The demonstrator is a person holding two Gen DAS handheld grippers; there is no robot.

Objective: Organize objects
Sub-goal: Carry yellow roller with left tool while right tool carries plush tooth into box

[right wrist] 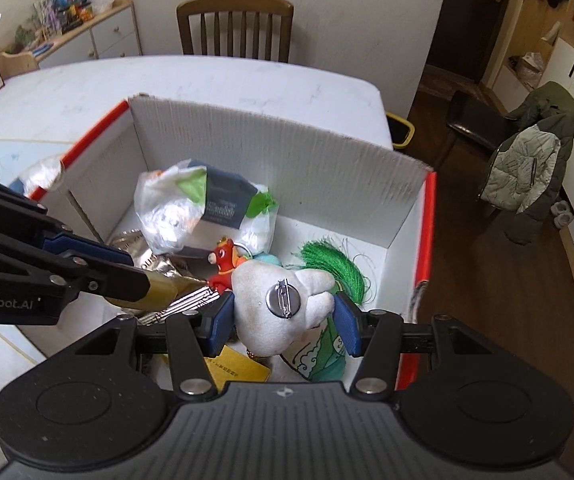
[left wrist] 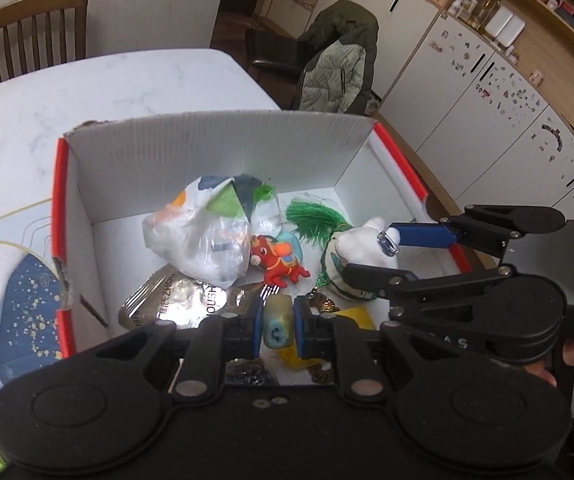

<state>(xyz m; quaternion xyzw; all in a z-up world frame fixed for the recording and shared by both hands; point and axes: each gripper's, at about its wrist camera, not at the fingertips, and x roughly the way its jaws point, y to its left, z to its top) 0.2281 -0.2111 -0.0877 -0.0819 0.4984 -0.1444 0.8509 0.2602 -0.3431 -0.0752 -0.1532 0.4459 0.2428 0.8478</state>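
Observation:
A white corrugated box [left wrist: 215,148] with red edges stands on the table and holds several small things. My left gripper [left wrist: 278,328] is shut on a small yellowish cylinder [left wrist: 277,326] just above the box's near side; it also shows in the right wrist view as the left gripper [right wrist: 147,276] with the cylinder [right wrist: 163,290]. My right gripper [right wrist: 285,320] is shut on a white plush toy [right wrist: 263,328] bearing a round metal pin badge [right wrist: 281,300], held over the box's right part. The left wrist view shows the right gripper [left wrist: 371,256] reaching in from the right.
Inside the box lie a crumpled plastic bag [left wrist: 203,232], a red toy animal [left wrist: 277,262], a green tassel [left wrist: 311,222], a silver foil packet [left wrist: 167,306] and a yellow card [right wrist: 235,370]. A blue patterned box [left wrist: 27,308] sits left of the box. A wooden chair [right wrist: 235,26] stands behind the white table [right wrist: 247,80].

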